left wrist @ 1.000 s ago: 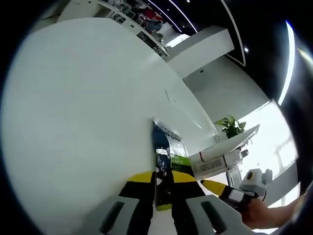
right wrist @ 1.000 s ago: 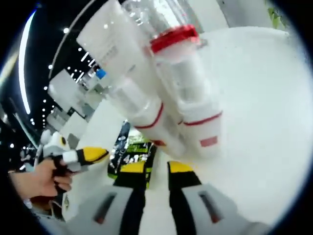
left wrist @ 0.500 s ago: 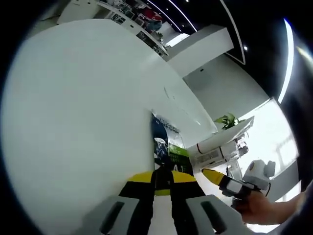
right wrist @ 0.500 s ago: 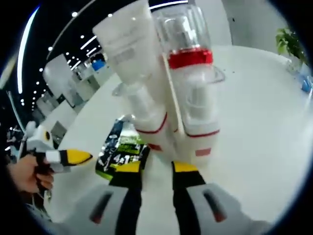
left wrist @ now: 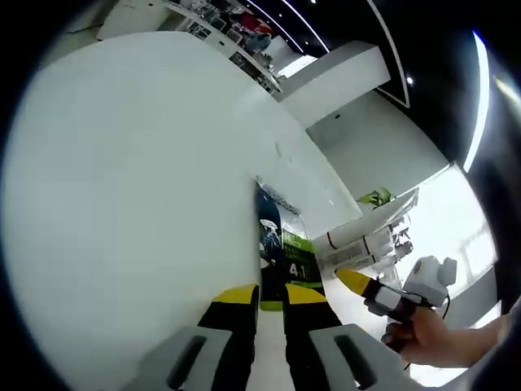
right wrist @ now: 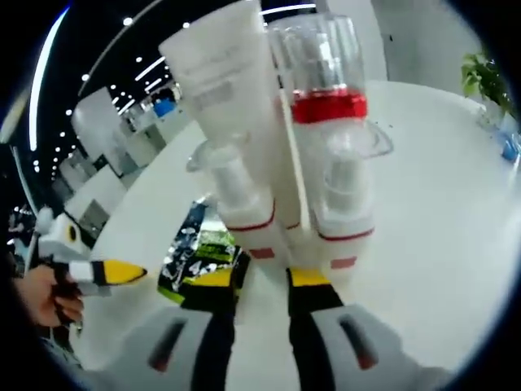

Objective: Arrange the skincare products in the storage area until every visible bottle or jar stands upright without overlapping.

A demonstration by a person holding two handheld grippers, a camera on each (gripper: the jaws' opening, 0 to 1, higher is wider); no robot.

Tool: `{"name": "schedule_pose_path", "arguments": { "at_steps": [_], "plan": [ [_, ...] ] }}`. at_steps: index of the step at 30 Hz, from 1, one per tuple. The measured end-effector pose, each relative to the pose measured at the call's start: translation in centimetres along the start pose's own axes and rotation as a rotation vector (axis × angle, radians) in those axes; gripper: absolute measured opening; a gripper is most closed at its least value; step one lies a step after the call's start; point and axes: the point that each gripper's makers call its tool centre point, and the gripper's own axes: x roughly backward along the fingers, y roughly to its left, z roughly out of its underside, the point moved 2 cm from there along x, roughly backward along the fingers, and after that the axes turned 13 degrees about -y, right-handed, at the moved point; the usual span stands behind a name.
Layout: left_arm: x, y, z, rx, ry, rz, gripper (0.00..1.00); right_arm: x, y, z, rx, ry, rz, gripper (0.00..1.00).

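In the left gripper view, the left gripper (left wrist: 271, 295) is hanging spread and empty over the white table (left wrist: 130, 179). A dark blue and green sachet (left wrist: 281, 259) is lying flat just beyond its tips. Past that, the white skincare bottles (left wrist: 358, 244) are standing, with the right gripper (left wrist: 352, 281) near them.

In the right gripper view, the right gripper (right wrist: 262, 281) is also standing spread, gripping nothing. Straight ahead, the white tube (right wrist: 232, 147) and the red-collared pump bottle (right wrist: 330, 155) are standing upright, touching. The sachet (right wrist: 199, 257) is lying beside its left jaw.

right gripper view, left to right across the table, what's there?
Person's hand → left tool → green-and-black sachet → white tube → red-banded clear-capped bottle → potted plant.
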Motion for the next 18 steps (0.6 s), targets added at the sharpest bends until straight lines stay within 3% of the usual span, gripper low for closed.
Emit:
{"name": "schedule_pose_path", "arguments": {
  "at_steps": [10, 18],
  "plan": [
    [1.3, 0.3, -0.2, -0.016, -0.01, 0.004, 0.11, 0.9, 0.3, 1.0, -0.006, 0.028, -0.004, 0.27],
    [2.8, 0.7, -0.4, -0.025, -0.051, -0.004, 0.16, 2.0, 0.8, 1.4, -0.009, 0.024, -0.027, 0.31]
  ]
}}
